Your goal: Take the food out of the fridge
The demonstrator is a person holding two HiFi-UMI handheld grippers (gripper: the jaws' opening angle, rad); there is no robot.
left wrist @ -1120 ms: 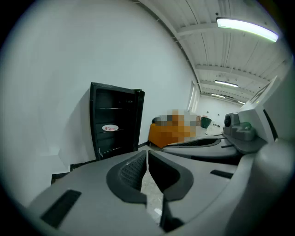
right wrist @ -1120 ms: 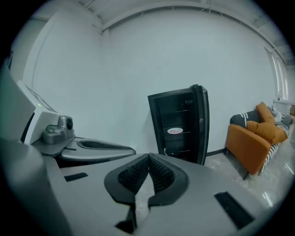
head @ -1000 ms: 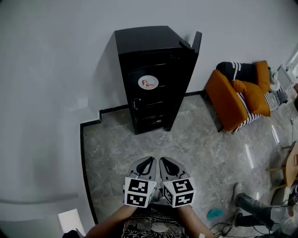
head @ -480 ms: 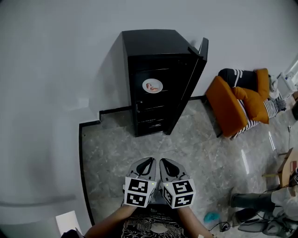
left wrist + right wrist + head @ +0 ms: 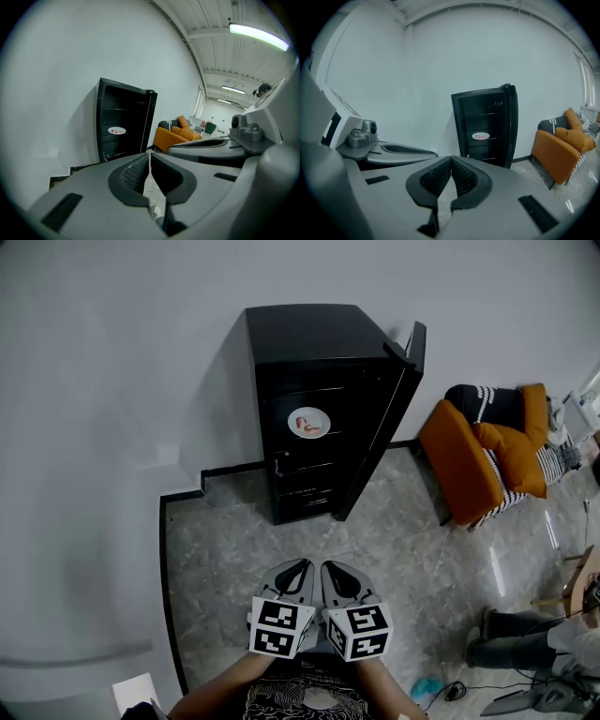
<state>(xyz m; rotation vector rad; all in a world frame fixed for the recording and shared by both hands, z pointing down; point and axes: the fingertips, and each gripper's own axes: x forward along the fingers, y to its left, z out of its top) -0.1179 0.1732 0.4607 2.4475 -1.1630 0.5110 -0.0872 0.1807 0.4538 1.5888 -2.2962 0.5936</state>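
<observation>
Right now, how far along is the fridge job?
Done: fridge door stands open. In hand: nothing; left gripper and right gripper are shut, empty, short of the fridge. Left: reach the plate of food inside, lift it out.

The right gripper (image 5: 451, 158) has its jaws closed together, nothing between them. Beyond stands the black fridge (image 5: 485, 112), its door (image 5: 512, 124) open, a plate of food (image 5: 480, 136) inside. An orange armchair (image 5: 555, 152) sits to its right.
</observation>
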